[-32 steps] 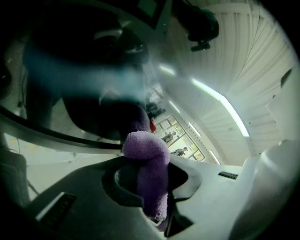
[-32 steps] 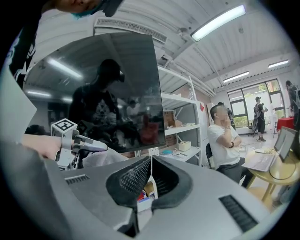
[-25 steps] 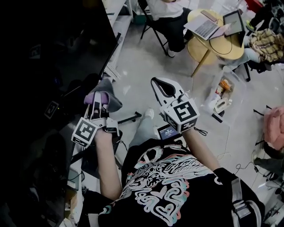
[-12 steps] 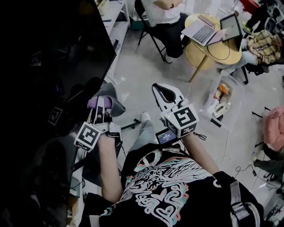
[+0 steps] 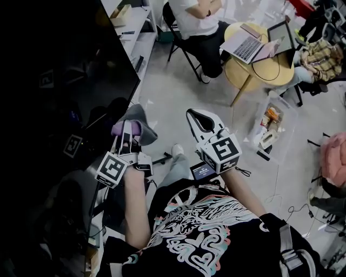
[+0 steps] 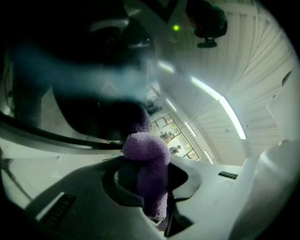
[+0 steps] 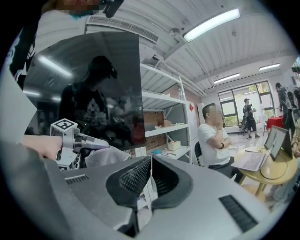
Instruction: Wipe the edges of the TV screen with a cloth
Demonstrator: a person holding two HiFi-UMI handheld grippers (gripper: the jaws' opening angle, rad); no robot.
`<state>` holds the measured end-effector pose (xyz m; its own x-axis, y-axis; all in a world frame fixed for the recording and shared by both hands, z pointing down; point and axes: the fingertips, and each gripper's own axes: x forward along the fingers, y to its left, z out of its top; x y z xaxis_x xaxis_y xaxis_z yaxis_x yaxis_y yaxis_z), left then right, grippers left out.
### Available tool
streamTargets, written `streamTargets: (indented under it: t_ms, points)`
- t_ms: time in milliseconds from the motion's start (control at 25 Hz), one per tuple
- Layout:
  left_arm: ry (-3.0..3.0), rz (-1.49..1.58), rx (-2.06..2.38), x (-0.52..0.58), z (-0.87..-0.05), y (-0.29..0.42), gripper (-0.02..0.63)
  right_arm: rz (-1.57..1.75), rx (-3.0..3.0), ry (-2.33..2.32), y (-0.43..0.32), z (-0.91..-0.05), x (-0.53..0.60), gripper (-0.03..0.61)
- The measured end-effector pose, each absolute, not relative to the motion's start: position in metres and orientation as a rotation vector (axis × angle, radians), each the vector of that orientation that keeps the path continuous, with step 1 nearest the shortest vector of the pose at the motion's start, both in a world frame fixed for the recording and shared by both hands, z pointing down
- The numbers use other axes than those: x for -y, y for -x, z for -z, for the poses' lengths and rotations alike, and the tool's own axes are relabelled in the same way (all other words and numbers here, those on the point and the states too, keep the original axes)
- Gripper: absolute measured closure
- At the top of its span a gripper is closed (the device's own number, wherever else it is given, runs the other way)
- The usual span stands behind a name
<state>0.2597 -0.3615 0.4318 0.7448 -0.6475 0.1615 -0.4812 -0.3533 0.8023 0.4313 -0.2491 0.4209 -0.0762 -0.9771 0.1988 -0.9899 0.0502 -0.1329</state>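
Observation:
The TV screen (image 5: 59, 108) is a big black panel filling the left of the head view; its lower edge runs slantwise past my left gripper (image 5: 127, 127). That gripper is shut on a purple and grey cloth (image 5: 135, 120), which lies against the screen's edge. In the left gripper view the purple cloth (image 6: 146, 157) bulges out between the jaws, right up against the dark screen (image 6: 89, 98). My right gripper (image 5: 201, 114) hovers apart to the right over the floor, shut and empty. Its own view shows the screen (image 7: 93, 89), the left gripper (image 7: 75, 140) and the cloth (image 7: 108, 154).
A white shelf unit (image 5: 136, 33) stands behind the TV. A seated person (image 5: 199, 16) is at a round wooden table (image 5: 262, 54) with laptops at the far right. Loose items (image 5: 269, 123) and cables lie on the floor at right, near something pink (image 5: 336, 157).
The left gripper with the cloth has slid along the screen's edge toward its far corner. The right gripper kept its place beside it, still shut.

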Motion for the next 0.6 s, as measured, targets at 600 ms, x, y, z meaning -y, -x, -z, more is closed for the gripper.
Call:
streamTargets:
  t_ms: [600]
  points:
    - [-1.994, 0.223, 0.798, 0.394, -0.432, -0.325, 0.508, -0.387, 2.180, -2.162, -0.483, -0.422, 0.275, 0.548]
